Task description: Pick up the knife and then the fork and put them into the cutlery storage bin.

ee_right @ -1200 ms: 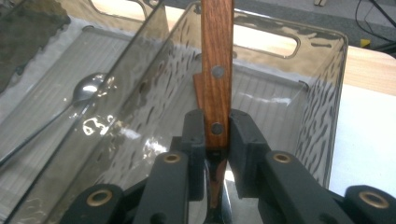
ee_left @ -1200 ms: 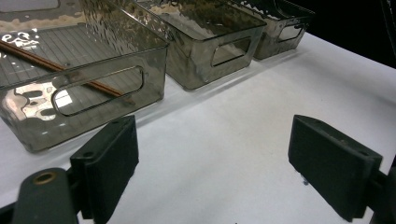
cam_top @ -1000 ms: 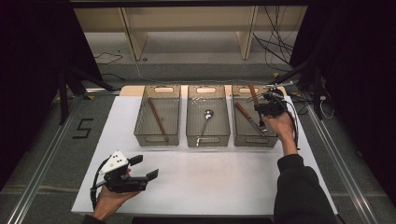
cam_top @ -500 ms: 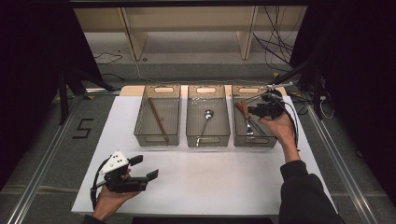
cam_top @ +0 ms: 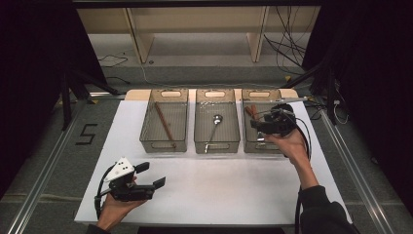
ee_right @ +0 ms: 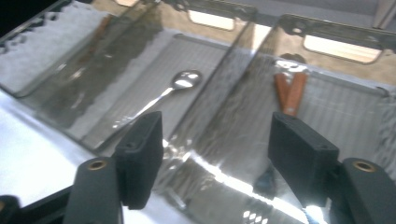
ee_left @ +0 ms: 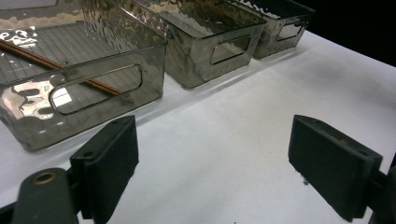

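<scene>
Fingers (ee_right: 299, 158) of the right gripper (cam_top: 271, 122) have just been opening and stand wide with nothing between them, above the right-hand smoky clear plastic bin (cam_top: 253, 141). Two brown wooden-handled utensils (ee_right: 289, 93) lie inside it. Left gripper (cam_top: 141, 183) hovers wide open and empty over the white tabletop (cam_top: 219, 190).

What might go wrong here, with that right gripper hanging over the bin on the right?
The right gripper, whose empty jaws have just been opening, hangs low over the right bin; pulling away, it might clip the wall and shift the bin. The two wooden-handled pieces lie crossed in that bin, so another item dropped there could land askew. The trailing cable could snag the bin's rim.
</scene>
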Demonstrator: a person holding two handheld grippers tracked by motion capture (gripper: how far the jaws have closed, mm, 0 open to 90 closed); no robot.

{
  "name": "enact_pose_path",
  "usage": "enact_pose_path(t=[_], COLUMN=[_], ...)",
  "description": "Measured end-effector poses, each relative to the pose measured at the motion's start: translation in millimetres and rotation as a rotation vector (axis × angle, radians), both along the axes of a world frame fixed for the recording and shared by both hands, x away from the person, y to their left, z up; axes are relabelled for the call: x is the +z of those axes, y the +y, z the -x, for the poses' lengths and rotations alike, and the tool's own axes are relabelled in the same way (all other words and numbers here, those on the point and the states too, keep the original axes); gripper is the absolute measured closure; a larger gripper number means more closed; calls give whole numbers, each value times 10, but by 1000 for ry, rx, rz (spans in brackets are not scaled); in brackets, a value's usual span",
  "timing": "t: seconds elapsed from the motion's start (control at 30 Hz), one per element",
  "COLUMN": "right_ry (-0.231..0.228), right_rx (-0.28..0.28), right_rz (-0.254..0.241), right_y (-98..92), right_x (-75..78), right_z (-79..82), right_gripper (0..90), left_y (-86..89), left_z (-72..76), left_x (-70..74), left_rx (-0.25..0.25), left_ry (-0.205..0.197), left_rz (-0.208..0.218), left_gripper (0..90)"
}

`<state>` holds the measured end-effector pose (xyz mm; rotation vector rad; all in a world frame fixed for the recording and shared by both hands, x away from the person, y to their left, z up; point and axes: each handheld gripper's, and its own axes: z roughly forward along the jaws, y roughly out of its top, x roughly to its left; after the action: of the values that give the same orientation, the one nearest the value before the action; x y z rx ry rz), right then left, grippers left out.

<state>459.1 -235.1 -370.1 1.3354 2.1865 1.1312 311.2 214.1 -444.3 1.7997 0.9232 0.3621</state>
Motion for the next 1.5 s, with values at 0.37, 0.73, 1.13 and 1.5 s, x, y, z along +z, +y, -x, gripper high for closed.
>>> enact_pose_path(t=[0.37,0.73,1.13,1.5], right_ry=[-42,-64,-103,-125], right_rx=[65,92,120,146], right_rz=[-38,-77,-143,-163], right_y=[99,122,89,147], right_x=[-65,-165,-359,-463], right_z=[404,615,885,1127], right_gripper=[305,293,279,264], left_y=[2,-9,-20,-8], left_z=[1,-13,-20,-6], left_x=[3,3,-1,-9], left_rx=[3,5,2,-3], left_ry=[1,10,16,15], left_rz=[-2,1,-2,3], left_gripper=[155,155,154,153])
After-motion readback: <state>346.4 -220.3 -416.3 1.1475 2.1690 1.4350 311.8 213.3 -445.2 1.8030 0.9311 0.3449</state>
